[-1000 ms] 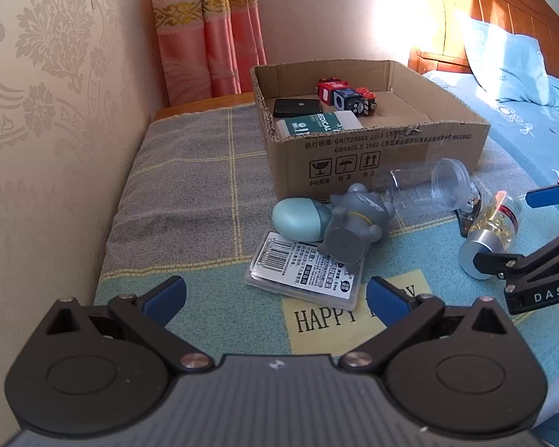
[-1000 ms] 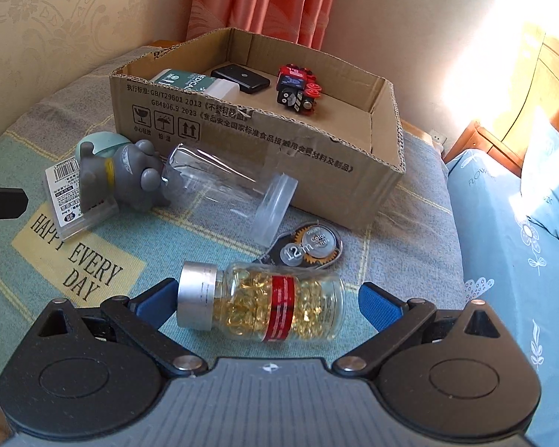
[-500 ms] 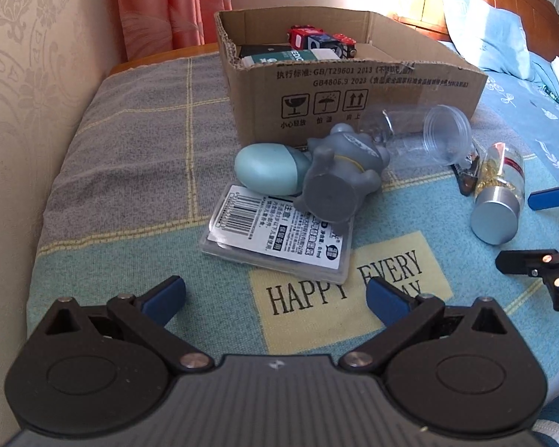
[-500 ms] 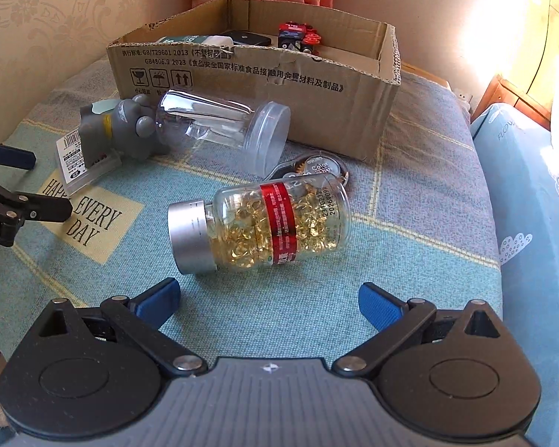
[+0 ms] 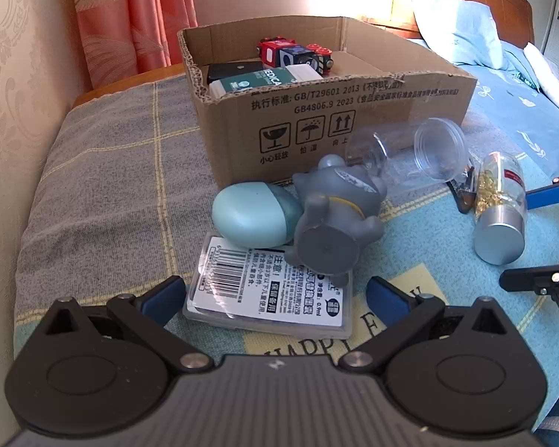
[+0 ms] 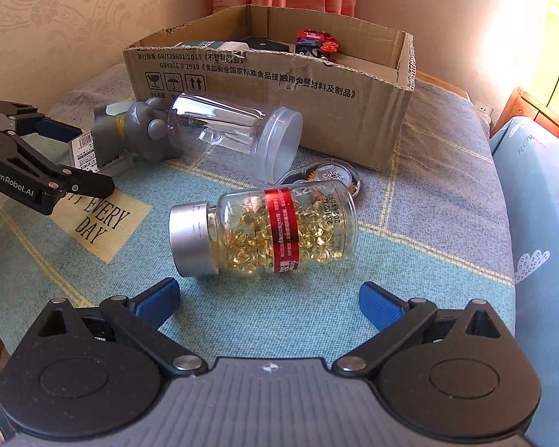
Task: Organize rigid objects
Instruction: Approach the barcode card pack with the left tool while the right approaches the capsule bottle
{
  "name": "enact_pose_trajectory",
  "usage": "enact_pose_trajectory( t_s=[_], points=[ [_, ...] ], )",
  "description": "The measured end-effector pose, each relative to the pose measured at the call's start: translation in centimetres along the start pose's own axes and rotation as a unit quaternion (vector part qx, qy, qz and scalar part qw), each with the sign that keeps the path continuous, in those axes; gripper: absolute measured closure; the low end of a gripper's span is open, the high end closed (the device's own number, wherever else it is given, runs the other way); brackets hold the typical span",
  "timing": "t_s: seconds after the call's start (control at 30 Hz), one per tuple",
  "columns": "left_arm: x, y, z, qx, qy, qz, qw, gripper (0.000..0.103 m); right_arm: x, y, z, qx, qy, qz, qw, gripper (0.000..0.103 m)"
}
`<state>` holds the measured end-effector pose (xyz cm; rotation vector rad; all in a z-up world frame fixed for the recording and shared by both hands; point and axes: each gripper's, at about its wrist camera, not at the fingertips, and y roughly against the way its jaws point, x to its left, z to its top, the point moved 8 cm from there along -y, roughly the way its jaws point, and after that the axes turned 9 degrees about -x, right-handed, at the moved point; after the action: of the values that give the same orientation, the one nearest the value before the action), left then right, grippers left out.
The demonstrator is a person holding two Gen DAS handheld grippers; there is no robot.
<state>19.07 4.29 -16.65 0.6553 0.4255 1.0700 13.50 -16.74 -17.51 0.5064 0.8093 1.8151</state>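
A cardboard box (image 5: 354,126) stands on the bed and holds a toy train (image 5: 294,54), a green-white carton (image 5: 257,80) and a black item. In front of it lie a grey figurine with a teal egg (image 5: 302,216), a flat clear case with a barcode label (image 5: 272,290), an empty clear jar (image 5: 413,152) and a capsule bottle (image 6: 264,229) with a silver cap. My left gripper (image 5: 275,296) is open, its fingers on either side of the flat case. My right gripper (image 6: 268,301) is open just short of the capsule bottle.
A round clear tin (image 6: 328,177) lies behind the capsule bottle. The bed has a blue-grey checked blanket (image 5: 104,186). A wallpapered wall and pink curtain (image 5: 130,18) stand behind, a blue pillow and wooden headboard (image 5: 466,7) to the right.
My left gripper moved forward, so the flat case now lies between its fingers. My right gripper drew back from the capsule bottle, then came a little closer; the bottle lies free.
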Motion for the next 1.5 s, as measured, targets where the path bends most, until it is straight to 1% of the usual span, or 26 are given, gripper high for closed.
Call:
enact_pose_trajectory(
  t_s=[0.1,0.17,0.23,0.3,0.5,0.73,0.9,1.03,1.2,1.37,1.5],
  points=[
    [0.1,-0.1,0.2,-0.003,-0.002,-0.004,1.0000,0.002,0.0,-0.1,0.1,-0.003,-0.002,-0.002,1.000,0.000],
    [0.1,0.0,0.3,-0.004,-0.003,-0.005,1.0000,0.006,0.0,-0.2,0.1,-0.003,-0.003,-0.003,1.000,0.000],
    [0.2,0.1,0.4,-0.006,-0.002,-0.003,1.0000,0.012,0.0,-0.1,0.1,-0.004,-0.003,-0.004,1.000,0.000],
    [0.3,0.1,0.4,-0.004,0.001,-0.003,1.0000,0.013,0.0,-0.1,0.1,-0.005,-0.003,-0.004,1.000,0.000],
    [0.1,0.9,-0.3,0.007,0.007,0.006,0.9999,0.013,0.0,-0.1,0.1,-0.006,-0.003,-0.004,1.000,0.000],
    [-0.7,3.1,-2.4,0.020,0.024,0.018,0.9994,0.012,0.0,0.0,0.0,-0.009,-0.003,-0.004,1.000,0.000],
    [-1.7,4.3,-3.5,0.022,0.016,0.012,0.9996,0.011,0.0,0.0,0.1,-0.009,-0.003,-0.004,1.000,0.000],
    [-1.9,4.0,-3.5,0.025,0.005,0.002,0.9997,0.006,0.0,0.0,0.1,-0.010,-0.002,-0.003,1.000,0.000],
    [-2.2,3.9,-3.4,0.025,-0.009,-0.013,0.9996,0.006,0.0,0.1,0.0,-0.013,0.000,-0.001,1.000,0.000],
    [-3.3,4.2,-3.7,0.034,-0.032,-0.038,0.9982,0.006,0.0,0.1,0.0,-0.015,0.001,0.001,1.000,0.000],
    [-3.0,4.0,-3.4,0.030,-0.022,-0.034,0.9987,0.006,0.0,0.1,0.0,-0.017,0.003,0.003,1.000,0.000]
  ],
)
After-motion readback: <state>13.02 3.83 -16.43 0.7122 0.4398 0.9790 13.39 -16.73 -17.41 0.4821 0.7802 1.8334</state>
